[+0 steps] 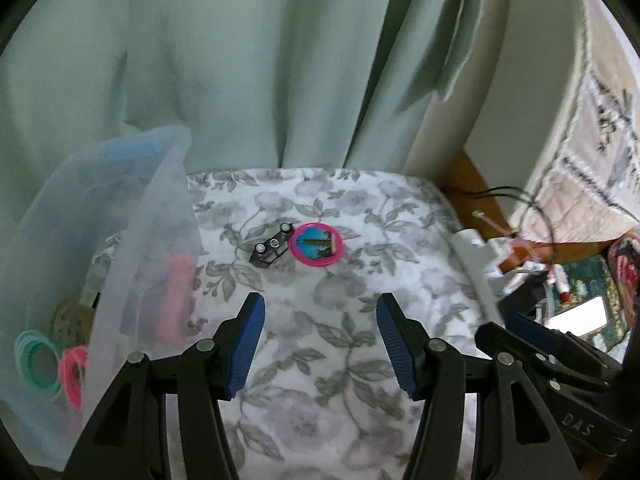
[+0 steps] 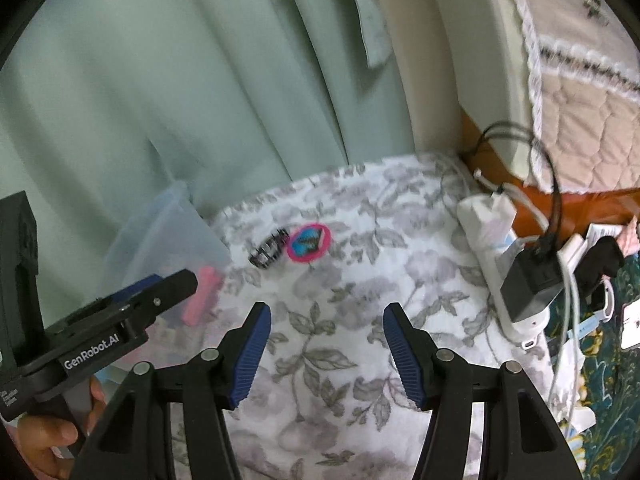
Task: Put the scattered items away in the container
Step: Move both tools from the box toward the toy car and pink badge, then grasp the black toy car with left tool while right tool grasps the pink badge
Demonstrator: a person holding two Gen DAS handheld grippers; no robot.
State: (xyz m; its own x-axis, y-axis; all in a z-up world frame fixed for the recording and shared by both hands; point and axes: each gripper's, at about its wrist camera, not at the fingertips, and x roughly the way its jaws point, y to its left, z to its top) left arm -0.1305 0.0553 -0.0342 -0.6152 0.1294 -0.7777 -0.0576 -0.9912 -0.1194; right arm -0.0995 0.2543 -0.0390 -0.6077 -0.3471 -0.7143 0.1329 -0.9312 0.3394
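A dark hair clip [image 1: 270,249] and a pink round mirror [image 1: 317,245] are seen touching on the flower-patterned cloth [image 1: 320,360] of the desk, with a green curtain [image 1: 240,60] behind and a white power strip [image 2: 500,264] with a black charger [image 2: 530,280] at the right edge. The translucent plastic box [image 1: 132,216] at the left is seen to hold teal hair ties [image 1: 34,360], pink hair ties [image 1: 74,372] and a pink item blurred by its wall. The left gripper [image 1: 320,344] and right gripper [image 2: 326,350] are held wide open and empty, short of the clip, with nothing between.
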